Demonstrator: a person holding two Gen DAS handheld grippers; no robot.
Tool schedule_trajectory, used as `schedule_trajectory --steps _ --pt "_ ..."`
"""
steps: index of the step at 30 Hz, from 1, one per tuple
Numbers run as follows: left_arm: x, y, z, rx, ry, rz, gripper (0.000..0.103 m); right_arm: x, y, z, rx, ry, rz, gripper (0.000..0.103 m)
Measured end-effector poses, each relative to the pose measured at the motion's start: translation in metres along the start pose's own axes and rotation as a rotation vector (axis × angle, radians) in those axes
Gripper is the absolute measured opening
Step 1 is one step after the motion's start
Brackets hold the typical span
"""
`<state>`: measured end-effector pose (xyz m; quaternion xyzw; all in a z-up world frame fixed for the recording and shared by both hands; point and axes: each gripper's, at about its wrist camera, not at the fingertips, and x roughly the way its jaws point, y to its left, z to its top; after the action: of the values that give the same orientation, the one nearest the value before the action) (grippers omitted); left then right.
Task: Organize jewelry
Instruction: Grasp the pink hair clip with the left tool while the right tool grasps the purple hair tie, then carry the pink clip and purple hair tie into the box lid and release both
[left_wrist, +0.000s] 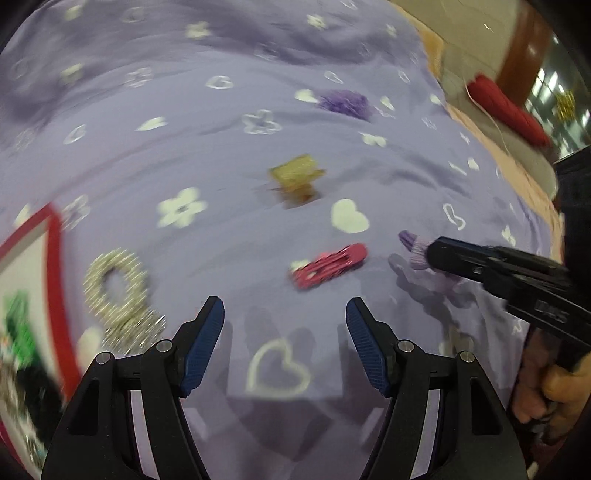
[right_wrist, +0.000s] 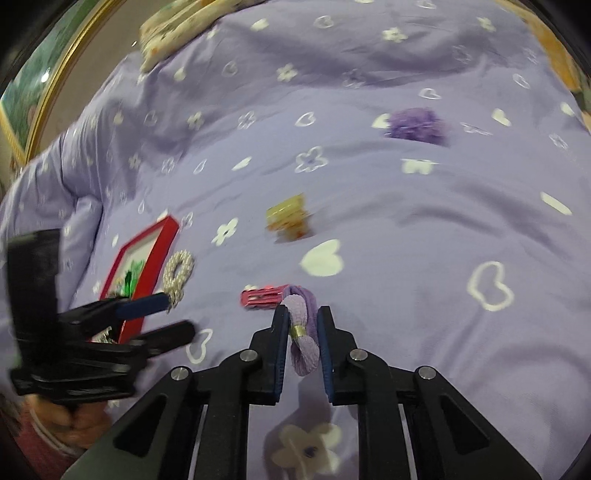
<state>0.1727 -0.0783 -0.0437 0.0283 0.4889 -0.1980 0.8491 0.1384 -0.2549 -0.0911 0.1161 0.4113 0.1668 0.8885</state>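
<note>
1. One lilac hair tie (right_wrist: 303, 325), ribbed fabric with a small gold band at its middle, sits pinched between the two fingers of the right gripper (right_wrist: 303, 314); the jaws are closed onto it. Its far end hangs close over the bedspread, just beside the pink snap clip (right_wrist: 263, 295).
2. Pink snap clip: flat, glossy, lying on the purple bedspread (left_wrist: 221, 155), between the two grippers in the left wrist view.
3. Gold glitter clip (right_wrist: 288, 218): lies further out on the bedspread, blurred; its exact form cannot be told.
4. Purple fluffy scrunchie (right_wrist: 415, 123): lies furthest out, well apart from the other items.
5. Silver beaded ring ornament (left_wrist: 116, 280): lies on the bedspread just beside the red-rimmed box (left_wrist: 55, 266), outside it.
6. Red-rimmed box: pale interior holding something green and some glittery pieces; contents are too blurred to identify.
7. Left gripper (left_wrist: 284, 321): jaws stand wide apart with nothing between them, blue pads facing inward, hovering over the bedspread near the box.
8. Bedspread: lilac with white hearts and flowers, wrinkled.
9. Red cushion-like object (left_wrist: 506, 110): lies beyond the bedspread's edge.
10. Writing: pale lettering shows on the right gripper's body in the left wrist view, illegible.
</note>
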Motion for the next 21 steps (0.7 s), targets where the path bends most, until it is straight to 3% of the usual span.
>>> schedule_trajectory --steps 5,7,12,15,21 --pt "0.029 -0.016 0.013 0.07 0.043 0.019 0.067 -0.008 -0.014 -0.002 0.036 -0.009 -0.006 0.016" --pt "0.035 -0.018 0.015 0.075 0.049 0.027 0.059 -0.008 -0.017 -0.002 0.045 -0.007 -0.005 0.016" --pt "0.035 -0.022 0.017 0.076 0.039 -0.001 0.028 -0.007 -0.02 -0.006 0.06 -0.003 0.0 0.016" --pt "0.033 -0.025 0.015 0.078 0.027 0.015 0.022 -0.007 -0.019 -0.008 0.059 -0.001 -0.002 0.016" --pt "0.014 -0.013 0.0 -0.005 0.01 -0.028 0.022 -0.011 -0.014 -0.01 0.05 -0.006 0.0 0.016"
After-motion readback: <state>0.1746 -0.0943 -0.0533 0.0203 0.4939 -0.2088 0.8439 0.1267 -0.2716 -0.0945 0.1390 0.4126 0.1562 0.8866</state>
